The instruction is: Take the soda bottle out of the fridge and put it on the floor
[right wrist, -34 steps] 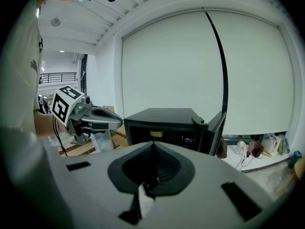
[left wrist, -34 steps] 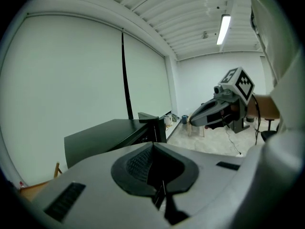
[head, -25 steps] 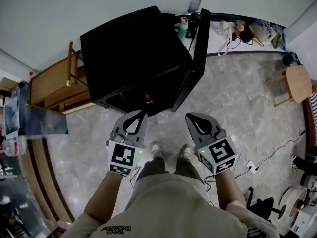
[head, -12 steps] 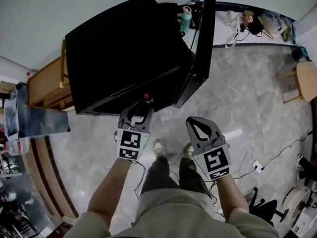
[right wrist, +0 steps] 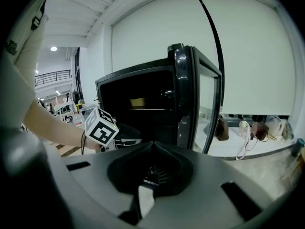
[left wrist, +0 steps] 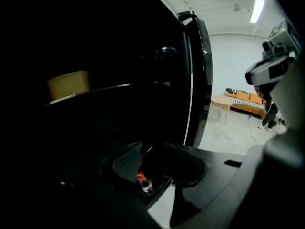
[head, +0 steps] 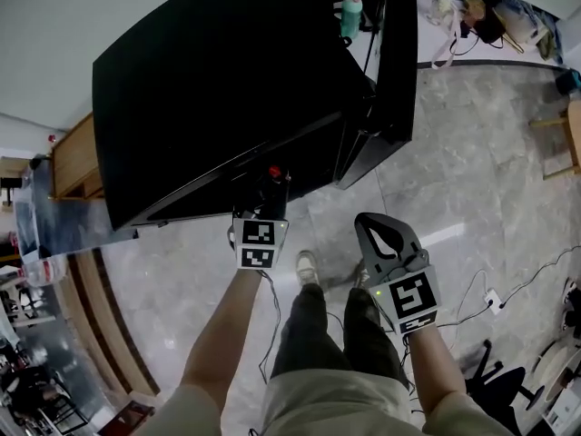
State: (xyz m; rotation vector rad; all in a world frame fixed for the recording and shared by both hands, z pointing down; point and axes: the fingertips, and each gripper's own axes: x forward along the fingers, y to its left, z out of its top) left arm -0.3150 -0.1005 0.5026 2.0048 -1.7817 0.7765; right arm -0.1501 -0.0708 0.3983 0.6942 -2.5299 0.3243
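Observation:
The soda bottle (head: 273,173) has a red cap and stands low in the open black fridge (head: 218,89), near its front edge. My left gripper (head: 270,194) reaches into the fridge just short of the bottle. In the left gripper view its jaws are opening, and the red-capped bottle (left wrist: 141,178) shows in the gap between them, below the left gripper (left wrist: 151,147) tips; the pads do not press on it. My right gripper (head: 382,235) hangs shut over the floor in front of the fridge door, holding nothing. In its own view, the right gripper (right wrist: 152,145) has its tips together.
The fridge door (head: 392,71) stands open to the right. A yellow tub (left wrist: 69,84) sits on an upper shelf and a teal bottle (head: 350,12) is at the back. A wooden cabinet (head: 71,157) stands left; bags (head: 472,12) line the wall. The person's feet (head: 307,265) are below the grippers.
The left gripper has moved forward into the fridge toward the bottle, and its jaws have gone from shut to open. The right gripper has stayed shut, drifting slightly.

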